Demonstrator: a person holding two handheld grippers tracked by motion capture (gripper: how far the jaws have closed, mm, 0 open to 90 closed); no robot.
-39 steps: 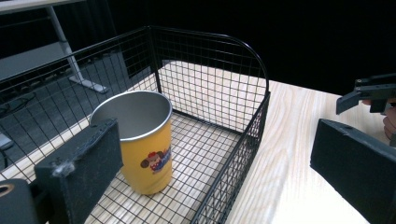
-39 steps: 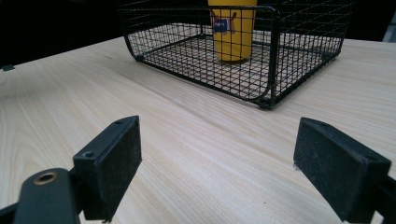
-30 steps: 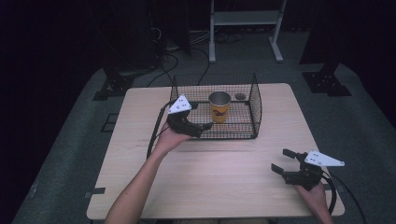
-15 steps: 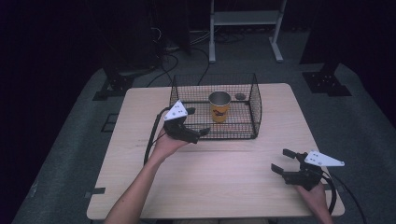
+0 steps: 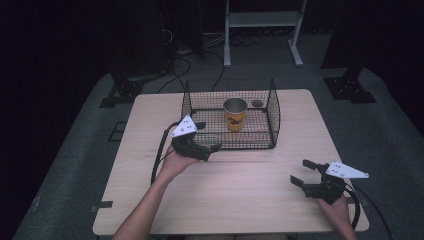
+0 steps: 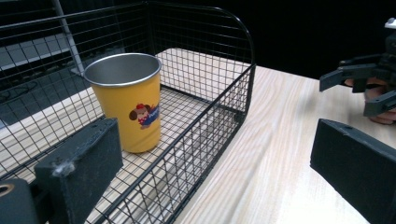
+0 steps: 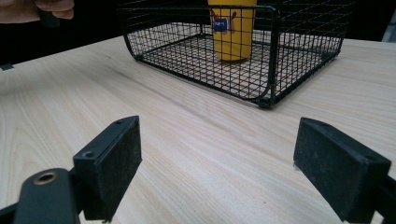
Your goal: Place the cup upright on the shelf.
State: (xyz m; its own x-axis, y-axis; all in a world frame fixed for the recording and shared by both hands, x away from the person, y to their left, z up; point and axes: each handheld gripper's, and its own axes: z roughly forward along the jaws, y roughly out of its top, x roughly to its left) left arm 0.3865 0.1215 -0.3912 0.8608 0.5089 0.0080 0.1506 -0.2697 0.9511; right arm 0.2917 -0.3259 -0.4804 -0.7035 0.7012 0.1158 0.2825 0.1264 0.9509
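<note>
We hold the left tool (image 5: 207, 136) open just outside the basket (image 5: 272, 117), lined up toward the yellow cup (image 5: 234, 114) inside. Our right tool (image 5: 306, 172) rests wide open on the desk (image 5: 250, 200), well clear.

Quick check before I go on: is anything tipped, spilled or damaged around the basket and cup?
Nothing stands out. The yellow cup stands upright inside the wire basket, which sits square on the table. Nothing is spilled on the wood. Both tools, left and right, are open and hold nothing.
</note>
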